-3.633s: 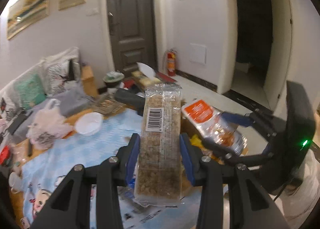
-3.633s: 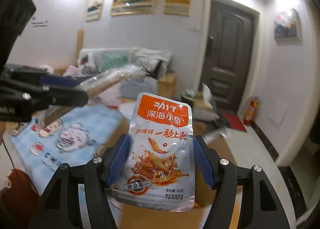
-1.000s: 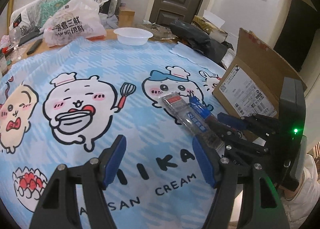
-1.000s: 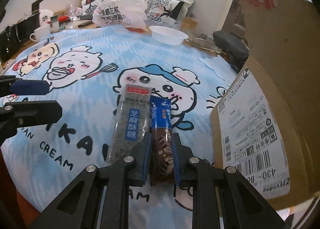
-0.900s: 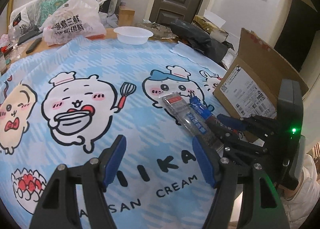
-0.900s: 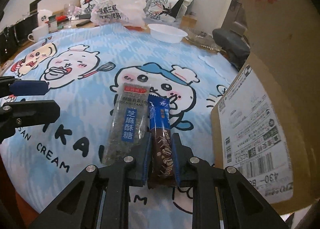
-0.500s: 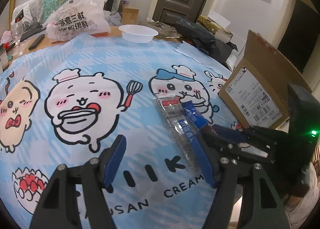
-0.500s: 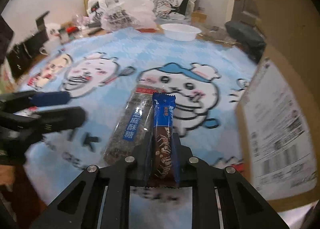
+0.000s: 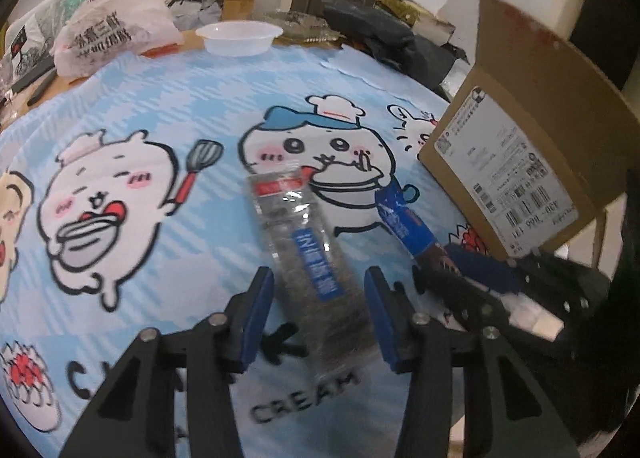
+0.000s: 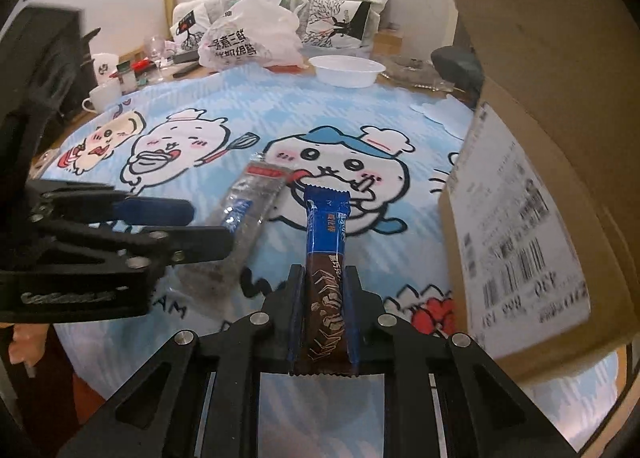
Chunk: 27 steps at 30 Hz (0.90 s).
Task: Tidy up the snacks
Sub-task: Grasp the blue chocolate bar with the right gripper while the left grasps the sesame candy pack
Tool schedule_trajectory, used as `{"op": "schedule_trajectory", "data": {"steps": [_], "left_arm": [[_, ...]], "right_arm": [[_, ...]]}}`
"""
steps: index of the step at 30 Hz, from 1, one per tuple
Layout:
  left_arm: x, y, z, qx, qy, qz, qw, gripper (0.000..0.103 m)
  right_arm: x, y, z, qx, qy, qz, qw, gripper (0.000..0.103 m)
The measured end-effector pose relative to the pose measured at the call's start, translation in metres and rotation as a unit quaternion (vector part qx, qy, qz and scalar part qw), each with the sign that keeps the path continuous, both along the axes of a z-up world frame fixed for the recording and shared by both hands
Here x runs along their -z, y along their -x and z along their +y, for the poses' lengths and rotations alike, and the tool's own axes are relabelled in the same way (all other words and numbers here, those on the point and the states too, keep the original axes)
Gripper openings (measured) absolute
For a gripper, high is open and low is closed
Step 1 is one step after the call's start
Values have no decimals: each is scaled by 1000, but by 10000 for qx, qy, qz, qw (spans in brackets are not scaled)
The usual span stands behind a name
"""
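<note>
Fingers [image 9: 276, 308] now astride clear packet [image 9: 308, 254], closing.

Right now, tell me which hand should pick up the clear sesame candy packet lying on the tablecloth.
Left. The left gripper already straddles the clear packet, its jaws closing with the packet between them. The right gripper is busy, shut on the blue chocolate bar, and sits beside the packet, not over it.

Both units same build: left gripper [image 9: 320, 312] and right gripper [image 10: 322, 312] have matte black triangulated link arms, silver screw heads at pivots, blue pads lining the fingers [image 9: 256, 310].
</note>
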<state>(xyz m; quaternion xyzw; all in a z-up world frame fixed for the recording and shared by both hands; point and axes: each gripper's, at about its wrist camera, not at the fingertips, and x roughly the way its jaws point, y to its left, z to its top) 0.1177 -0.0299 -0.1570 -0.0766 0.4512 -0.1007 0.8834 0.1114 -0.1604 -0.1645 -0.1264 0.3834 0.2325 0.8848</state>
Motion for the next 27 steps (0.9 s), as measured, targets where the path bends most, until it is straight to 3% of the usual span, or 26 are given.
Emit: {"op": "schedule_trajectory", "data": {"steps": [6, 8, 20, 27], "left_arm": [[3, -10, -20, -317, -633, -122, 9974, 46], [4, -10, -24, -374, -903, -193, 9950, 41], [5, 24, 26, -380, -919, -228, 9948, 41], [5, 36, 40, -562, -944, -174, 9938, 45]], "right_arm": [[5, 5, -10, 11, -86, -24, 10000, 14], [6, 6, -10, -32, -125, 7, 9999, 14], [7, 6, -10, 52, -230, 62, 9997, 14], [7, 9, 7, -176, -331, 144, 9992, 14]]}}
